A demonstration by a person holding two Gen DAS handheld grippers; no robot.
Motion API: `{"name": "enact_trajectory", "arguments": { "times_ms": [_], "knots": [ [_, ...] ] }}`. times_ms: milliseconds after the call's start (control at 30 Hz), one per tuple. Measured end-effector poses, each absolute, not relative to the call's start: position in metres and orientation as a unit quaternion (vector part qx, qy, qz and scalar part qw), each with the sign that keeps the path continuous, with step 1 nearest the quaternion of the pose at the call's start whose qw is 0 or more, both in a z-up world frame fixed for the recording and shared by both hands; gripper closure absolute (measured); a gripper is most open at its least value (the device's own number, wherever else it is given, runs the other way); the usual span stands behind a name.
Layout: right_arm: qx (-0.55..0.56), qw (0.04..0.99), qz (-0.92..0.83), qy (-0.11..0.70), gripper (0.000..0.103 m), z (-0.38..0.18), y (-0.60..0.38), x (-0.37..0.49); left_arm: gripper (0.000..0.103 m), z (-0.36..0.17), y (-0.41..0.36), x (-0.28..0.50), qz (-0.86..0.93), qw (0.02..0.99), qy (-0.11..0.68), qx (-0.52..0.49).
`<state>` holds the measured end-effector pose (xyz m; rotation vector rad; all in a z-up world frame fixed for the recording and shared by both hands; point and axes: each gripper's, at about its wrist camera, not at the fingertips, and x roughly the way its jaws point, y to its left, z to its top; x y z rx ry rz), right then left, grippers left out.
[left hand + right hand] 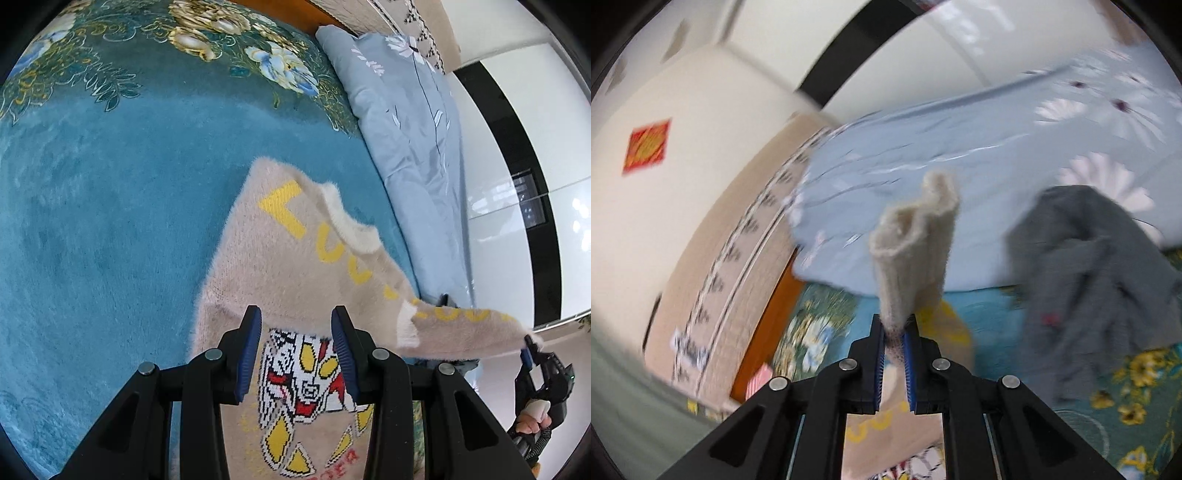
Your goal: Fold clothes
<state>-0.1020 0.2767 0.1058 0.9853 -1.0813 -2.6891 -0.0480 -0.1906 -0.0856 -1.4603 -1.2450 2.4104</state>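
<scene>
A beige fuzzy sweater [273,266] with yellow letters and a cartoon robot print lies on the teal floral blanket [110,192]. My left gripper [296,325] is open just above the sweater's chest, holding nothing. One sleeve [465,332] stretches out to the right, where my right gripper [528,350] holds its end. In the right wrist view my right gripper [894,328] is shut on the sleeve's cream cuff [916,236], which stands up between the fingers. The sweater body [886,435] shows below it.
A light blue flowered quilt [410,140] lies along the blanket's far side; it also shows in the right wrist view [960,147]. A grey garment [1093,280] is crumpled on the blanket to the right. A beige headboard [731,258] and white walls stand beyond.
</scene>
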Motion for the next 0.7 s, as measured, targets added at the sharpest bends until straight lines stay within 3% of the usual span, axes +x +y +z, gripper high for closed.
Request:
{"name": "enact_trajectory", "arguments": {
  "times_ms": [200,700],
  "knots": [
    [0.365,0.083,-0.884,-0.279,0.093,0.094,0.182,-0.118,0.063,-0.083,-0.199,-0.045,0.780,0.034,-0.423,-0.460],
    [0.496,0.134,-0.854,-0.089,0.093,-0.022,0.008,-0.124,0.063,-0.092,-0.216,-0.043,0.766,0.010,-0.464,-0.445]
  ]
}}
